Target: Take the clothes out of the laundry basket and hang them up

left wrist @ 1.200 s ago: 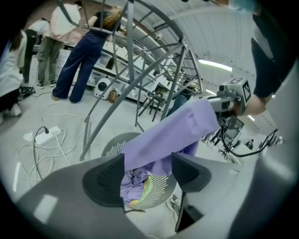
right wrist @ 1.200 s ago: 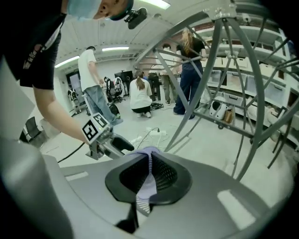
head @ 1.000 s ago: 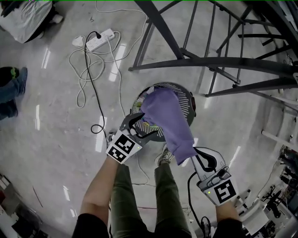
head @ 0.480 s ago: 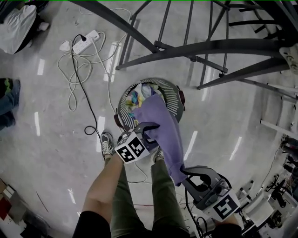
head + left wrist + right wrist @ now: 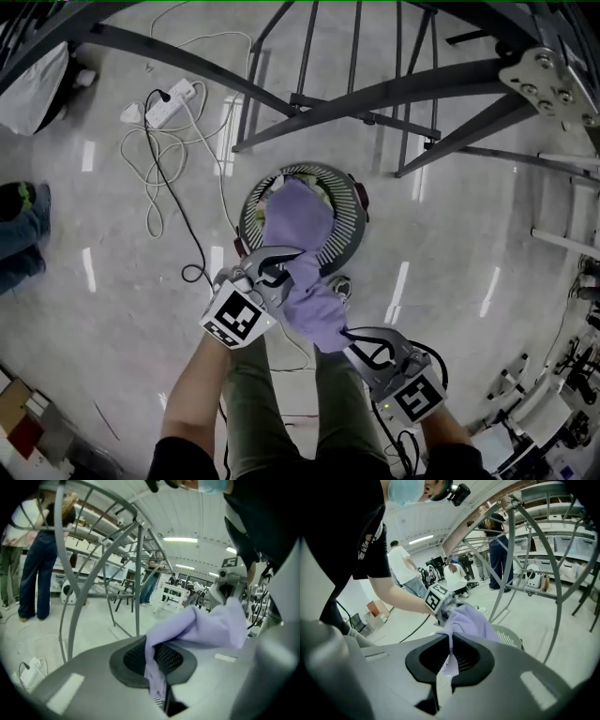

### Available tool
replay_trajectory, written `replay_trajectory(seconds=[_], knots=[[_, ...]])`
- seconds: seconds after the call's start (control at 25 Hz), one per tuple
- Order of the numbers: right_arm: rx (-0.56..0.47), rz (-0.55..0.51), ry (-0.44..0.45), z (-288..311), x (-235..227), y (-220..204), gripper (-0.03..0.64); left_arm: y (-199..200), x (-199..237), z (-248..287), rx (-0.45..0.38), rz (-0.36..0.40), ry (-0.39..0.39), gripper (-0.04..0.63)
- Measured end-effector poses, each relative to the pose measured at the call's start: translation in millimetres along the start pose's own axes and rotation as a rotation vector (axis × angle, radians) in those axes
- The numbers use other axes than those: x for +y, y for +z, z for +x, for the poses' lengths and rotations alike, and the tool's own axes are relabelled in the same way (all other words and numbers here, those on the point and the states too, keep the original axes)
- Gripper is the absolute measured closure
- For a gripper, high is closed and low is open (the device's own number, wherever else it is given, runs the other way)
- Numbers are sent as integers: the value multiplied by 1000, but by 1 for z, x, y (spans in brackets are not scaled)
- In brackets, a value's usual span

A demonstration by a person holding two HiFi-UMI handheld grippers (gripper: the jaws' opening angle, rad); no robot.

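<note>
A purple garment (image 5: 302,246) hangs over the round slatted laundry basket (image 5: 352,202), stretched between both grippers. My left gripper (image 5: 279,269) has just closed its jaws on the garment's middle; in the left gripper view the cloth (image 5: 206,625) runs down between the pads (image 5: 157,667). My right gripper (image 5: 352,336) is shut on the garment's lower end, and a thin fold (image 5: 468,623) is pinched in its jaws (image 5: 451,660). Other coloured clothes lie in the basket under the garment, mostly hidden. The right gripper view shows the left gripper (image 5: 440,603) across the cloth.
A dark metal drying rack (image 5: 375,94) spans the top of the head view, just beyond the basket. A white power strip (image 5: 169,103) and looped cables (image 5: 159,169) lie on the floor at left. Another person's leg (image 5: 21,216) stands at the far left. My own legs are below the grippers.
The left gripper, open beside the basket before, has moved onto the garment, shut on it and risen. The right gripper has shifted left and closer, and the cloth bunches between the two.
</note>
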State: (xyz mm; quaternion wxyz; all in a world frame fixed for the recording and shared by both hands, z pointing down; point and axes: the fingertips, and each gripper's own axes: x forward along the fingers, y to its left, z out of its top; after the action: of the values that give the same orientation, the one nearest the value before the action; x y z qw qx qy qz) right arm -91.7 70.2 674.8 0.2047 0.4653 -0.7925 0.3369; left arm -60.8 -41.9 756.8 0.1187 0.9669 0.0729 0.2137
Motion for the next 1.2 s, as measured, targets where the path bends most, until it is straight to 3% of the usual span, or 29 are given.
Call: replay_trajectory(seconds=[0.2, 0.32, 0.48, 0.64, 0.88, 1.04, 1.2], knots=[[35, 69, -16, 12, 1, -10, 556, 68, -22, -52, -34, 215, -97, 580], [53, 126, -6, -1, 4, -7, 480, 113, -36, -85, -48, 300, -134, 580], [78, 139, -73, -31, -11, 0, 419, 170, -58, -118, -35, 418, -178, 580], [48, 173, -159, -54, -43, 17, 417, 215, -83, -141, -12, 527, -267, 580], [-29, 303, -272, -70, -99, 32, 417, 261, -125, -174, 26, 641, -384, 580], [-130, 384, -211, -67, -105, 65, 416, 290, -150, -197, 46, 735, -425, 580], [-195, 492, -29, -62, -82, 82, 389, 324, -166, -217, 34, 809, -410, 580]])
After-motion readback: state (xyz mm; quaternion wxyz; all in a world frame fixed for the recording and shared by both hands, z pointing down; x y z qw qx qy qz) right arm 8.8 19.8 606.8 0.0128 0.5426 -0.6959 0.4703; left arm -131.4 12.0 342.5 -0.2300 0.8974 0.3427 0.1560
